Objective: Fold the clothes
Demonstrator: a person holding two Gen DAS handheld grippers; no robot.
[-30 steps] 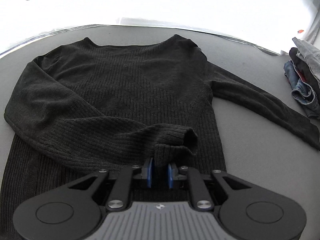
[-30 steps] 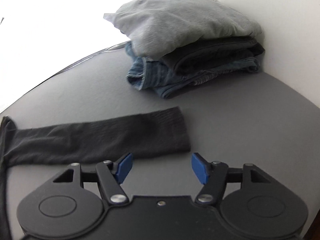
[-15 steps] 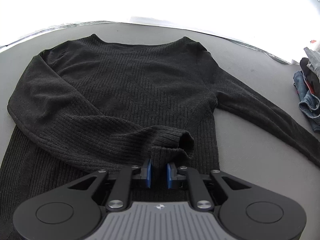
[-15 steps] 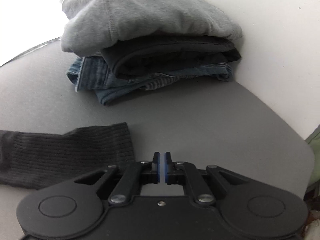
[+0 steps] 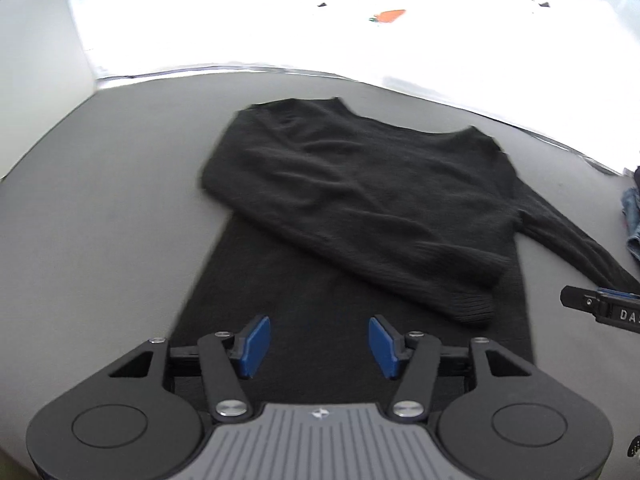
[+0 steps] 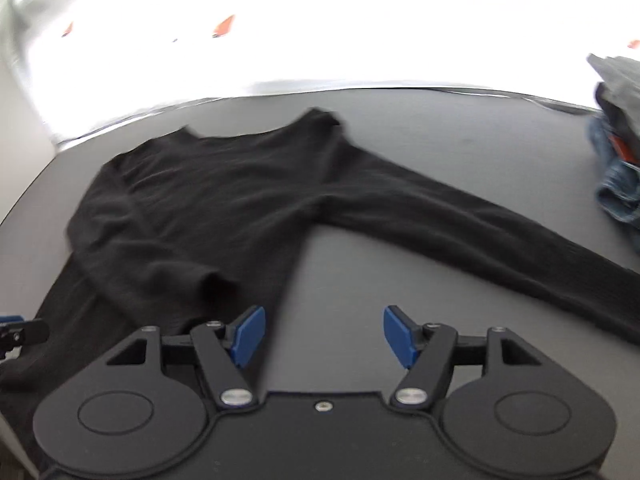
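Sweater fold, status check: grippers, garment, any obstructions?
Left gripper and right gripper just opened, both empty. Black sweater flat, one sleeve folded across, other sleeve still outstretched. Folded pile clear.

The black ribbed knit sweater (image 5: 360, 200) reads soft with motion blur in both wrist views, its ribbing mostly lost. Its outstretched sleeve (image 5: 580, 248) runs off the right edge of the left wrist view, cuff unseen. The stack of folded clothes, grey over blue denim (image 6: 616, 152), is cut by the right edge of both views and smeared. The bottom hem of the sweater lies hidden behind the left gripper (image 5: 319, 344)
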